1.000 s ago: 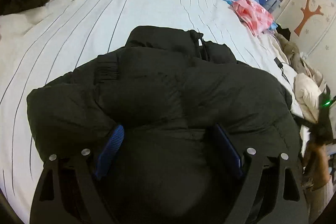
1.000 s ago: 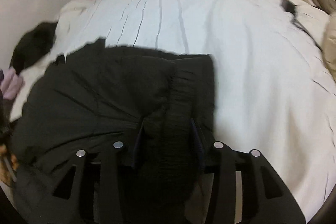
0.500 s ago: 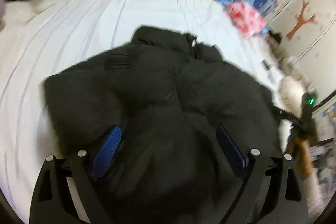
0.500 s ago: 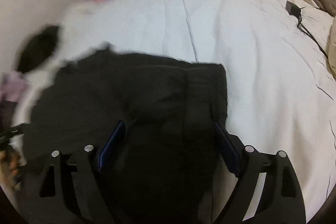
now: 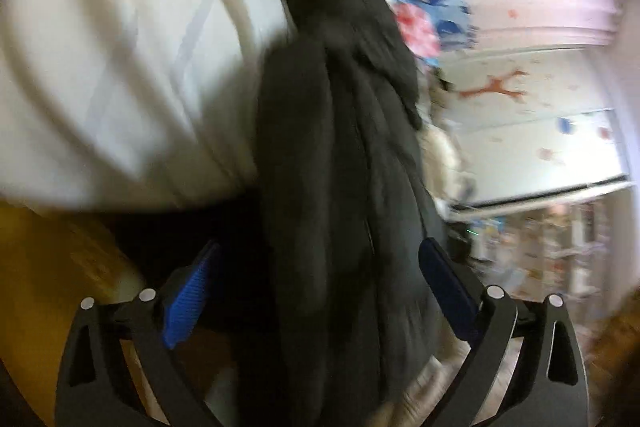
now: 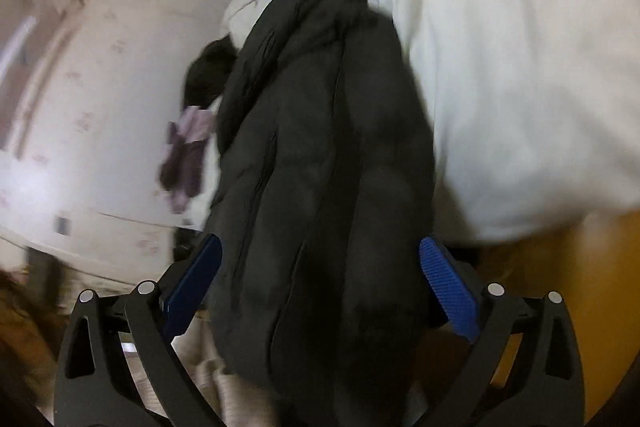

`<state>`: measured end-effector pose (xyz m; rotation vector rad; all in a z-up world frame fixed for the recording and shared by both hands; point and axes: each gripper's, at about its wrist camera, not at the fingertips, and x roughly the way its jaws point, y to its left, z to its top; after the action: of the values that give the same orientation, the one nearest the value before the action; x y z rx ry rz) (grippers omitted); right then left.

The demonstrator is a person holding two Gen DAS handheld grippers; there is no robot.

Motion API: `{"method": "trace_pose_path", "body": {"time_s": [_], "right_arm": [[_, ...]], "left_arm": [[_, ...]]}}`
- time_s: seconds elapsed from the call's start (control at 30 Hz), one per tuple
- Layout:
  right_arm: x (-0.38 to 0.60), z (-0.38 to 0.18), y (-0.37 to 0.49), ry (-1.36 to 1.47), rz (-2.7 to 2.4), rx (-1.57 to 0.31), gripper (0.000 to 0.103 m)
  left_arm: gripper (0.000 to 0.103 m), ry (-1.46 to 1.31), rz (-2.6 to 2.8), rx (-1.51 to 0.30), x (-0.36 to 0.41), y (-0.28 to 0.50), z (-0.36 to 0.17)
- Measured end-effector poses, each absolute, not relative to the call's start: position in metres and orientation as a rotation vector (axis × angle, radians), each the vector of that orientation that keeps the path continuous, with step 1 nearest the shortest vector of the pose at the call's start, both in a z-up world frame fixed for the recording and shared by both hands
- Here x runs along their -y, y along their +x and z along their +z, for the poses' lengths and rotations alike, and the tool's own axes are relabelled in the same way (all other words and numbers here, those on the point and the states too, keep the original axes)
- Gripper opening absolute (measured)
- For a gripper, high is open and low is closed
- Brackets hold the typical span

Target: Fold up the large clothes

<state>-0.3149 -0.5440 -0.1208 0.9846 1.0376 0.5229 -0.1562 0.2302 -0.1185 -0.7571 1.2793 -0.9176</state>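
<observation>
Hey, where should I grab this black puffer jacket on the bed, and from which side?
Grip the black puffer jacket at its near end, a judgement from blurred frames: the padding narrows there between the wide-open tongs. Come from the bed's near edge, along its length; the far bulk looks too thick.

Soft, even indoor light fills the room, and no lamp shows itself. Both views smear with motion: the white sheet (image 5: 120, 67) streaks, and the wall (image 5: 540, 131) dissolves into blurred lines. The black jacket (image 6: 328, 167) swallows light, its folds barely readable. Fisheye bending curves every edge, and dark corners ring each picture. Only the blue pads (image 6: 450, 295) stay fairly crisp.
</observation>
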Motion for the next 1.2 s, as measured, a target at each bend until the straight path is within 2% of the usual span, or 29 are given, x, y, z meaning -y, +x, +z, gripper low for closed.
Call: {"method": "trace_pose_path", "body": {"time_s": [0.23, 0.37, 0.53, 0.57, 0.6, 0.63, 0.67, 0.73, 0.77, 0.8, 0.87, 0.97, 1.1, 1.2], "right_arm": [[0.536, -0.141, -0.334, 1.025, 0.567, -1.061, 0.096], [0.546, -0.156, -0.343, 0.984, 0.477, -1.131, 0.096], [0.541, -0.176, -0.354, 1.108, 0.601, -1.066, 0.094], [0.536, -0.174, -0.353, 1.107, 0.645, -1.047, 0.09], [0.529, -0.167, -0.352, 1.094, 0.705, -1.008, 0.079], [0.526, -0.163, -0.352, 1.069, 0.721, -0.994, 0.067], [0.522, -0.157, -0.351, 1.031, 0.731, -0.97, 0.061], [0.519, -0.139, -0.353, 0.997, 0.757, -0.871, 0.033], [0.519, -0.132, -0.355, 0.995, 0.761, -0.837, 0.03], [0.521, -0.121, -0.357, 0.996, 0.772, -0.776, 0.024], [0.52, -0.106, -0.356, 0.992, 0.786, -0.72, 0.019], [0.514, -0.083, -0.36, 0.965, 0.814, -0.674, 0.015], [0.512, -0.052, -0.379, 0.934, 0.885, -0.607, 0.015], [0.517, -0.052, -0.393, 0.915, 0.901, -0.669, 0.016]], "left_arm": [[0.095, -0.699, -1.064, -1.297, -0.19, -0.203, -0.118], [0.095, -0.646, -0.999, -1.306, -0.181, -0.203, -0.115], [0.094, -0.653, -0.925, -1.247, -0.184, -0.194, -0.104], [0.086, -0.643, -0.911, -1.219, -0.182, -0.193, -0.097], [0.072, -0.651, -0.908, -1.208, -0.178, -0.193, -0.095], [0.067, -0.647, -0.88, -1.218, -0.176, -0.193, -0.095], [0.059, -0.638, -0.853, -1.22, -0.174, -0.192, -0.092], [0.043, -0.613, -0.83, -1.188, -0.17, -0.194, -0.082], [0.032, -0.629, -0.837, -1.161, -0.168, -0.196, -0.074], [0.026, -0.632, -0.833, -1.135, -0.163, -0.198, -0.065], [0.019, -0.629, -0.846, -1.09, -0.158, -0.203, -0.051], [0.013, -0.651, -0.9, -1.024, -0.152, -0.211, -0.029], [0.013, -0.686, -1.014, -0.917, -0.167, -0.226, -0.002], [0.013, -0.663, -1.067, -0.977, -0.179, -0.23, -0.008]]}}
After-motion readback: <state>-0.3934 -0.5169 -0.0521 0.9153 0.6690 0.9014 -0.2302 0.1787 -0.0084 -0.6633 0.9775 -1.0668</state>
